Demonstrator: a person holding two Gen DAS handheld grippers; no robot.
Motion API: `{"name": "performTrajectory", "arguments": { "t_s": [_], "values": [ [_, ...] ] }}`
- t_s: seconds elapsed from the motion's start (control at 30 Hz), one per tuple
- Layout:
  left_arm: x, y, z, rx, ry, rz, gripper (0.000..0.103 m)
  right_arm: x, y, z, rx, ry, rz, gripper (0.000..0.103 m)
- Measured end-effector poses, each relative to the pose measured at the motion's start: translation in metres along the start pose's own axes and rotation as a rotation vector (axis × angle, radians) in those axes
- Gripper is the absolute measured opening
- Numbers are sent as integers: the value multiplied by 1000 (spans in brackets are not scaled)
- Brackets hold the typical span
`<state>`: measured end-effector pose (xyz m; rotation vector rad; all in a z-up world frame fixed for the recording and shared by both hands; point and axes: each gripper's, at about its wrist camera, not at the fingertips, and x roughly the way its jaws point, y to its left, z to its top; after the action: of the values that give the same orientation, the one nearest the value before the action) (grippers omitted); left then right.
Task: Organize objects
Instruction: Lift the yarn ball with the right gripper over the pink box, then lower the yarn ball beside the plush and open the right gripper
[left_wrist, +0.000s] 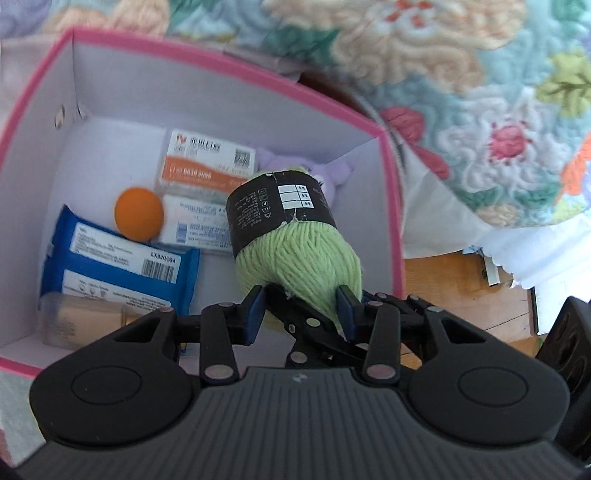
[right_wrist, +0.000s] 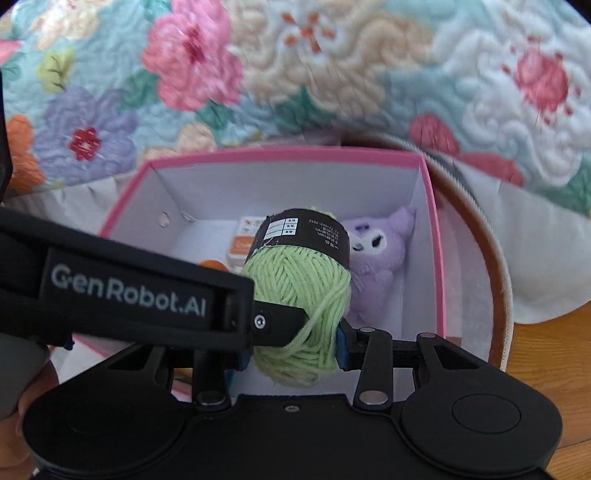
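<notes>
A skein of light green yarn (left_wrist: 295, 258) (right_wrist: 295, 295) with a black paper band hangs over the open pink box (left_wrist: 221, 59) (right_wrist: 295, 151). My left gripper (left_wrist: 301, 310) is shut on its lower end, blue pads pressing both sides. My right gripper (right_wrist: 291, 354) is shut on the same skein from a crossing angle. The left gripper's lettered black body (right_wrist: 129, 291) cuts across the right wrist view, hiding the box's left part. One black finger of the right gripper (left_wrist: 310, 325) shows between the left pads.
Inside the box lie an orange ball (left_wrist: 138, 214), a blue wipes pack (left_wrist: 122, 266), white and orange cartons (left_wrist: 207, 162), a clear tub (left_wrist: 74, 317) and a purple plush (right_wrist: 380, 258). A floral quilt (right_wrist: 295, 74) lies behind, a brown-rimmed round case (right_wrist: 495, 258) and wooden floor (left_wrist: 461, 288) to the right.
</notes>
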<state>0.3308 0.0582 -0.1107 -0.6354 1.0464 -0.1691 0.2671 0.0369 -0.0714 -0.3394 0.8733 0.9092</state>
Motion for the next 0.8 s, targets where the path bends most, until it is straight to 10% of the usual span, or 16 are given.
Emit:
{"name": "performTrajectory", "arguments": {
  "t_s": [0.27,0.5,0.6,0.8],
  "values": [
    [8,-1,-2,31,-32,72,51,-2,8,-13,-181,-3,-49,74],
    [5,0,2,46,-100,106,48,-32,-13,-16,-148,-70,35,75],
    [18,3,1,36,-63,104,43,-34,-15,-18,-153,-86,49,73],
    [37,10,-4,-87,-7,-90,35,-28,-16,-23,-172,-74,44,37]
  ]
}}
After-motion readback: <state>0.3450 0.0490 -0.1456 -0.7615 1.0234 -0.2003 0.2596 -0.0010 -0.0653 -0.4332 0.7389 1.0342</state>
